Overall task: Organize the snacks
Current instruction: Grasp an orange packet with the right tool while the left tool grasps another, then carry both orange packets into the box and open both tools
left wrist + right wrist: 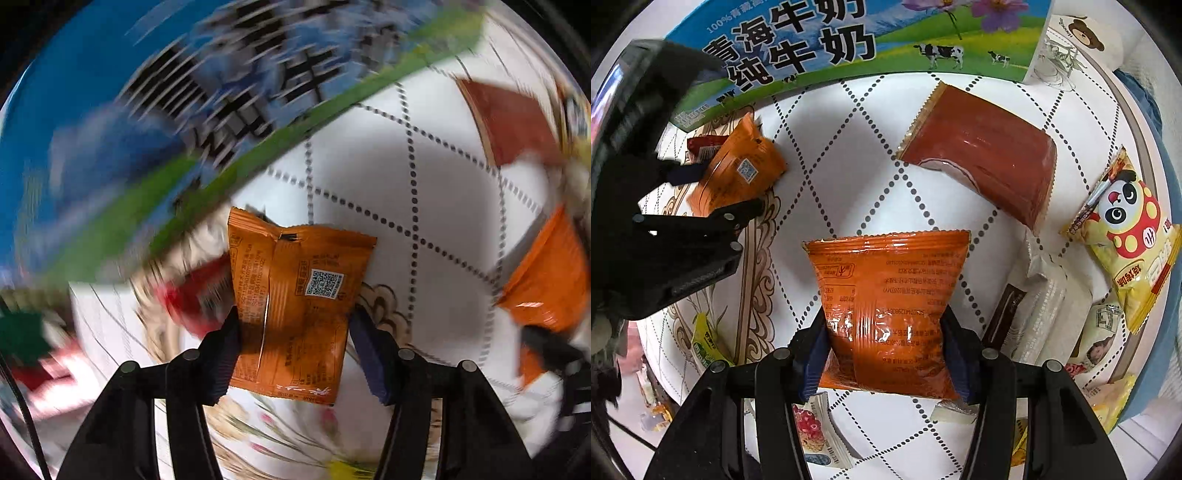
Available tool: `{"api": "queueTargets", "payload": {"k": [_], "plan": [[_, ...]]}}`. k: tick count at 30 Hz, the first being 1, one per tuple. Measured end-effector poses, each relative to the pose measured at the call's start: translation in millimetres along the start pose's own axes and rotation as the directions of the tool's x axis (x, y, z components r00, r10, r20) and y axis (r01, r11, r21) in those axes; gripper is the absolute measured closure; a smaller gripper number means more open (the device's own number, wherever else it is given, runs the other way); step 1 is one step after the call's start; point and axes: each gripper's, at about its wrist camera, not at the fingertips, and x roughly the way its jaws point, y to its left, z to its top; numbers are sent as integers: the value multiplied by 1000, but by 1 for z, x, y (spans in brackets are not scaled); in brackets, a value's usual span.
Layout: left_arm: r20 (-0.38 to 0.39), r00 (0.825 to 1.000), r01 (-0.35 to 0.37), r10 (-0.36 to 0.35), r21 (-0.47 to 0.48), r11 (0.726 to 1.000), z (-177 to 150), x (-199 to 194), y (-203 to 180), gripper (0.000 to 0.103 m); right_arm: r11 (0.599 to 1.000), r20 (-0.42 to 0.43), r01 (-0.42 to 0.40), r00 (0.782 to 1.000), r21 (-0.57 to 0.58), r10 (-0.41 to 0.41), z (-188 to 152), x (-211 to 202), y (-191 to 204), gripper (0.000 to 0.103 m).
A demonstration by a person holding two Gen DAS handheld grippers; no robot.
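My left gripper (293, 325) is shut on a small orange snack packet (295, 295) with a QR code, held above the white quilted surface; it also shows in the right wrist view (738, 173) at the left. My right gripper (884, 332) is shut on a larger glossy orange packet (886, 302), which also shows in the left wrist view (550, 273) at the right. The left wrist view is blurred by motion.
A blue and green milk carton box (827, 40) stands at the back. A red-brown packet (986, 151), a yellow panda packet (1126, 236), a white pack (1045, 306) and several small snacks lie on the white dotted cloth (871, 155). A red packet (195, 295) lies behind the left gripper.
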Motion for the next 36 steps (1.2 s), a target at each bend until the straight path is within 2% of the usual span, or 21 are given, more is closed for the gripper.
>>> {"api": "queueTargets", "payload": {"k": [1, 2, 4, 6, 10, 11, 15, 18, 23, 30, 32, 36], "plan": [[-20, 999, 46, -48, -70, 996, -10, 1, 8, 48, 1000, 3, 0, 1000, 1, 0, 0, 1, 0, 45], [-45, 992, 105, -114, -170, 980, -18, 3, 18, 48, 1000, 6, -2, 1000, 3, 2, -1, 1, 0, 45], [-73, 967, 207, -245, -341, 917, -36, 10, 34, 48, 1000, 5, -11, 1000, 6, 11, -7, 2, 0, 45], [-67, 927, 293, -369, -484, 825, -58, 18, 45, 48, 1000, -4, -28, 1000, 2, 28, -6, 1, -2, 45], [-36, 896, 342, -443, -581, 739, -84, 31, 53, 44, 998, -36, -46, 998, -34, 45, -9, 4, 10, 45], [-42, 893, 343, -448, -579, 739, -86, 35, 51, 42, 998, -40, -39, 999, -44, 37, -11, 7, 13, 45], [-70, 912, 313, -404, -515, 798, -84, 49, 40, 40, 999, -44, -22, 999, -45, 20, -12, 12, 17, 44], [-98, 930, 270, -353, -467, 842, -57, 42, 8, 40, 999, -42, -15, 999, -43, 13, -14, 13, 20, 43], [-92, 942, 245, -322, -468, 849, -44, 41, -37, 40, 998, -37, 17, 999, -54, -19, -16, 23, 25, 42], [-74, 950, 231, -302, -482, 845, -62, 35, -29, 41, 997, -33, 44, 998, -58, -46, -18, 30, 34, 41], [-67, 954, 224, -293, -491, 842, -69, 25, -11, 43, 997, -29, 44, 999, -63, -46, -18, 30, 33, 41], [-32, 959, 229, -283, -503, 834, -83, 2, 2, 50, 997, -1, 43, 999, -68, -43, -22, 22, 34, 47]]}}
